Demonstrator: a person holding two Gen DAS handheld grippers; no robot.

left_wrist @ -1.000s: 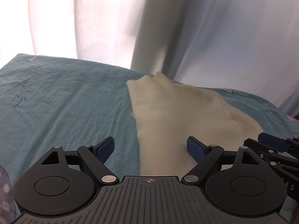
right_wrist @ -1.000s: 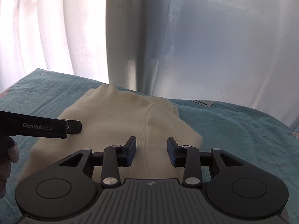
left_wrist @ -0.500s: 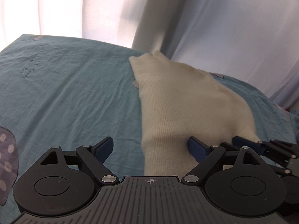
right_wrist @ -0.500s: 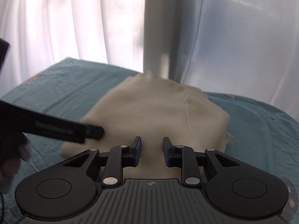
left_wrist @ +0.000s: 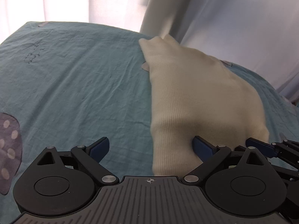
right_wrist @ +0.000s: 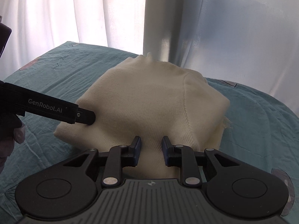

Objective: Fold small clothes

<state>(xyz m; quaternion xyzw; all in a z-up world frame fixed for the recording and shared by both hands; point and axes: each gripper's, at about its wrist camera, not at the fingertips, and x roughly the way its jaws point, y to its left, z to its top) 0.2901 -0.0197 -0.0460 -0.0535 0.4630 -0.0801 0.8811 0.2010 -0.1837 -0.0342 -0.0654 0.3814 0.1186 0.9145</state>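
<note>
Across the teal sheet (left_wrist: 78, 85) lies the cream knit garment (left_wrist: 194, 100), folded into a thick pad and running from about 6 o'clock up toward 12 o'clock in the left wrist view, ending short of the white curtain (left_wrist: 233, 18) behind. Left gripper (left_wrist: 151, 146) sits low over the garment's near end, jaws spread wide: the left blue pad is over bare sheet at 8 o'clock, the right pad is over or against the knit at 4 o'clock, and the garment's left edge runs between them. Nothing is pinched there.

Over at 3 o'clock in that same view, the blue fingertips of the right gripper (left_wrist: 261, 146) poke in at the garment's near right corner.

Switch to the right wrist view: the right gripper (right_wrist: 151, 150) is low at the near edge of the garment (right_wrist: 149, 102), jaws narrowly apart with cream knit showing in the gap between the pads; whether they grip it, I cannot tell. A seam runs diagonally down the fabric toward the right pad. At 9 o'clock, the left gripper (right_wrist: 87, 118), marked GenRobot.AI, has its tip against the garment's left edge. A frayed bit of fabric sticks out at 3 o'clock. A dotted grey patch (left_wrist: 9, 149) lies at 8 o'clock on the sheet in the left view.
</note>
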